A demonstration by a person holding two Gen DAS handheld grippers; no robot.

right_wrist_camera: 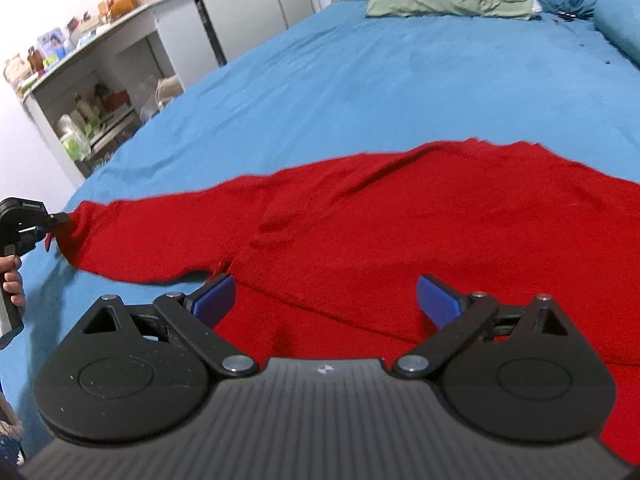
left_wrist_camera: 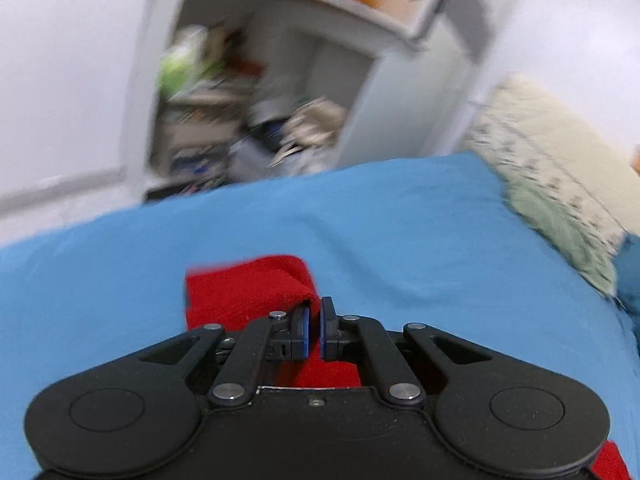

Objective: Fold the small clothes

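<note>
Bedding comes first: a wide blue cotton sheet covers the bed; across it lies a red knitted sweater, one sleeve stretched sideways; the left gripper pinches that sleeve's cuff; the right gripper hangs spread wide above the body.

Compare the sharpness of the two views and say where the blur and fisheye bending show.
Left wrist view: motion-smeared, the shelf unit and pillow streaked; left gripper and red sleeve cuff stay fairly crisp. Right wrist view: mostly sharp across the red garment and open right gripper; the blue bedsheet edge bows from fisheye distortion.
</note>
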